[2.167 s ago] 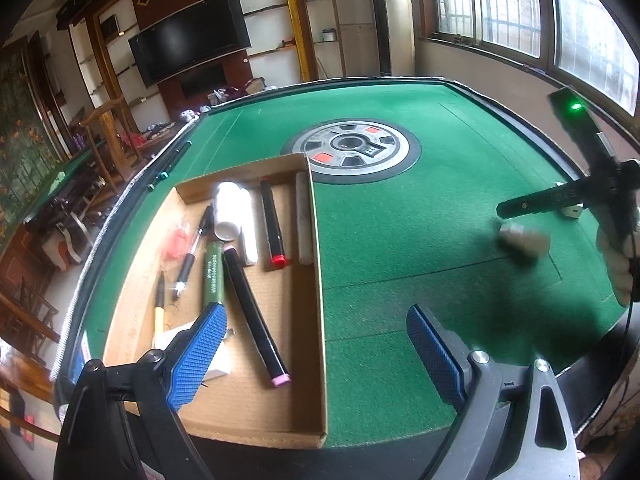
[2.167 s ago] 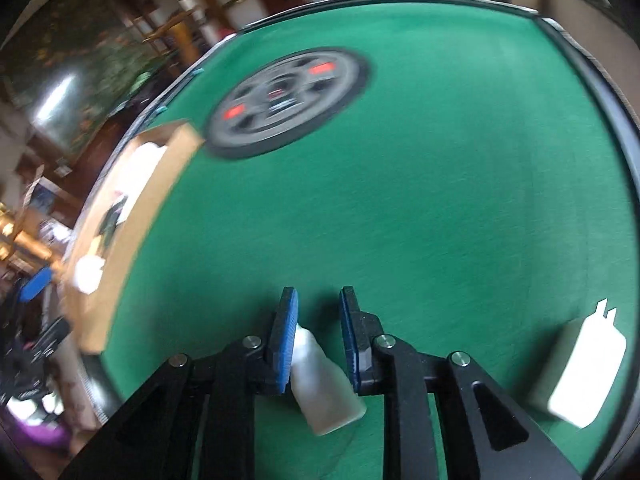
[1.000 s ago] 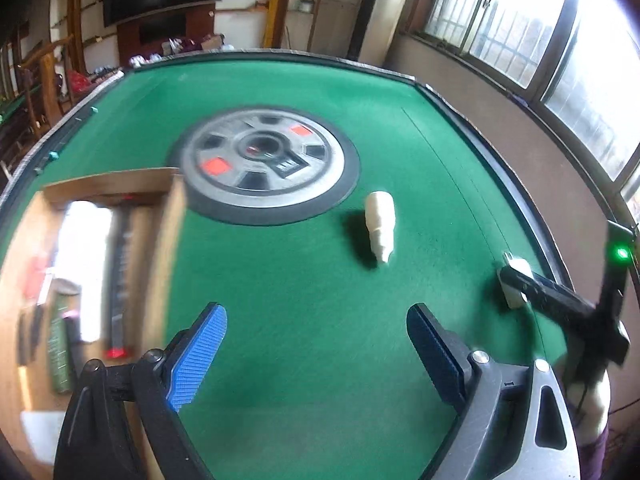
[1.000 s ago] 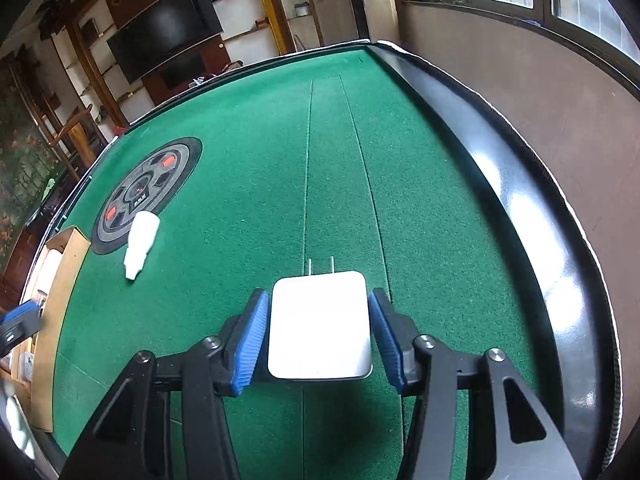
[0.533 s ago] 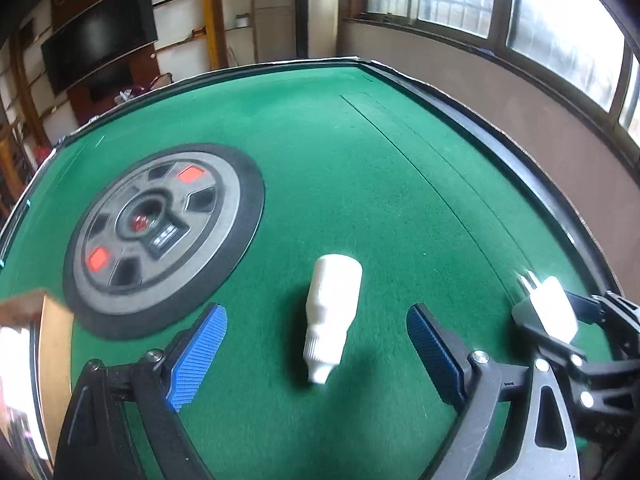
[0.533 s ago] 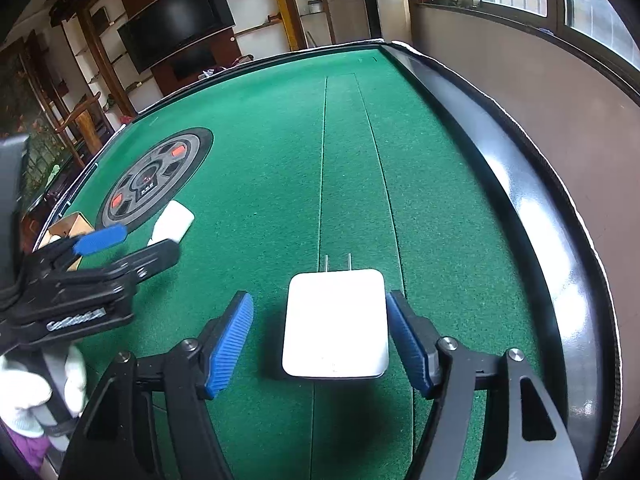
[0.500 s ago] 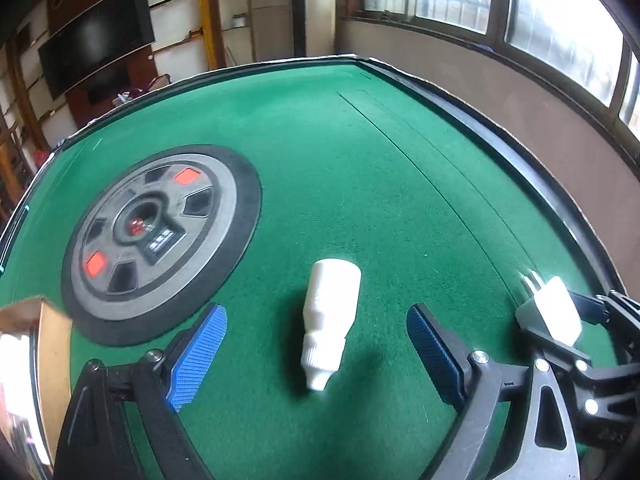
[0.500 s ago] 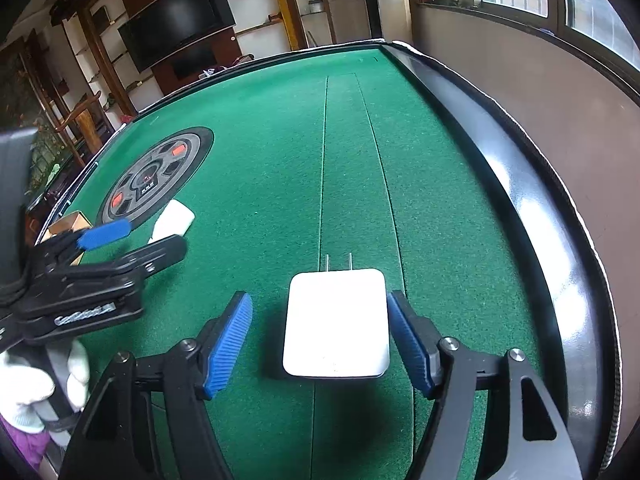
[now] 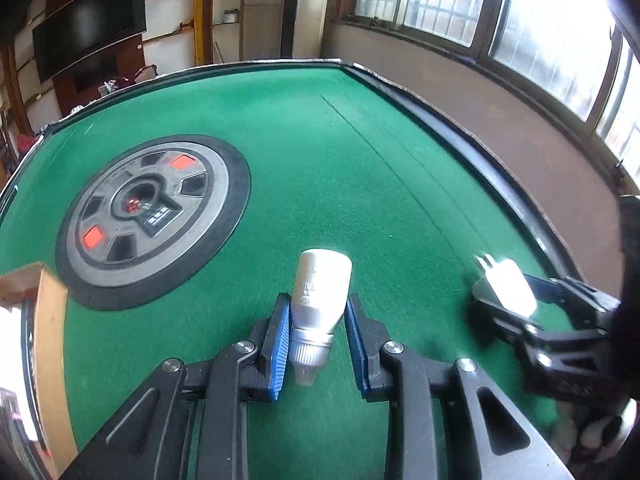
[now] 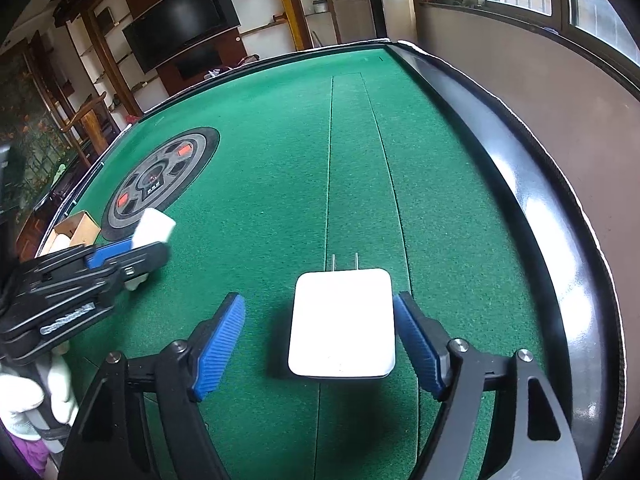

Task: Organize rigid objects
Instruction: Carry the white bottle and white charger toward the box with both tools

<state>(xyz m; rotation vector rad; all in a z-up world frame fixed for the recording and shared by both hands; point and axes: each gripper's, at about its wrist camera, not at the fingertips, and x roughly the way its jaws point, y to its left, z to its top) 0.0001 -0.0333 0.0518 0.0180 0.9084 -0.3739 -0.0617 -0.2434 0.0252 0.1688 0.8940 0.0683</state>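
A green felt tabletop [image 9: 320, 128] with a dark raised rim is filling both wrist views, a round grey dial [image 9: 152, 216] set into its middle and the corner of a cardboard tray [image 9: 44, 320] showing at the left edge. Two white things are lying on the felt, well apart, each between the jaws of its own tool.

The left gripper [image 9: 318, 346] is closing its jaws around a small white bottle [image 9: 318, 300]. The bottle is lying on its side with its long axis running along the line the jaws point, broad base away from the camera and narrow ribbed cap toward it. The blue pads are standing on either side of its shoulder, the left one touching or very nearly so and the right one a sliver off; whether they are already pressing cannot be told. The left hand is by far the nearer to the bottle, and the tray, the likely place for it, is lying off to that gripper's left.

The right gripper [image 10: 318, 346] is opening its jaws, both pads now standing clear of the white plug adapter [image 10: 342, 320] that is lying flat between them, prongs pointing away across the felt. The adapter is sitting closer to the right pad than to the left and appears to be resting on the tabletop, held by nothing. A gloved hand [image 10: 24, 400] is showing at the lower left of the right view, under the left tool.
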